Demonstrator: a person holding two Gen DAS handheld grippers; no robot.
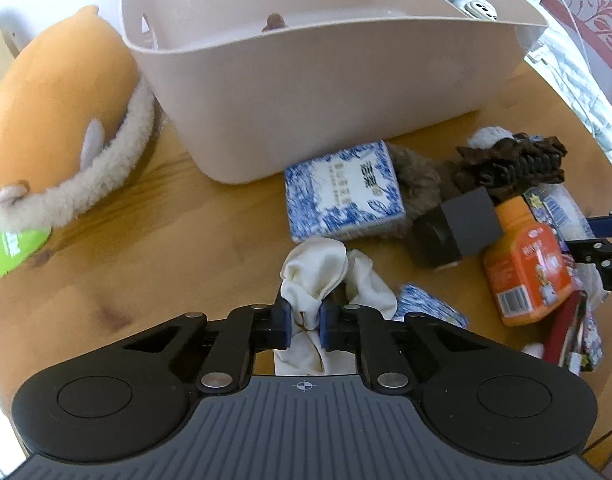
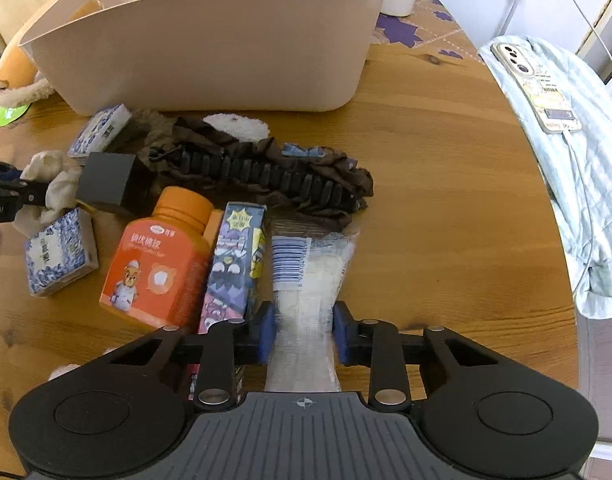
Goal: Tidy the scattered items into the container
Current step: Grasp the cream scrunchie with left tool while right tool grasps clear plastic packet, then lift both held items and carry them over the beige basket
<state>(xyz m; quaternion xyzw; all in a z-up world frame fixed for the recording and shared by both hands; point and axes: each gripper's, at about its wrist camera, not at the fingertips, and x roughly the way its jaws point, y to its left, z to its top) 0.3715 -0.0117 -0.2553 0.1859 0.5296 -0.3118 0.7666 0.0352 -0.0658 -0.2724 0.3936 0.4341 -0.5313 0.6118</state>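
near the round wooden table's (image 2: 446, 200) front edge, left claw (image 1: 304, 316) pinches the crumpled white cloth (image 1: 326, 276); right claw (image 2: 303, 332) squeezes the clear barcoded packet (image 2: 306, 280), long axis pointing straight ahead at the beige plastic tub (image 2: 209, 40) beyond the clutter.

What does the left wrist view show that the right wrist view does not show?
Only the left wrist view shows the inside of the container, with a small brown thing on its floor, and the left gripper shut on the white cloth.

Only the right wrist view shows the right gripper closed on the clear packet, and a phone lying on striped fabric.

Both show the orange bottle, the grey block, the blue-and-white tissue pack and the orange plush toy.
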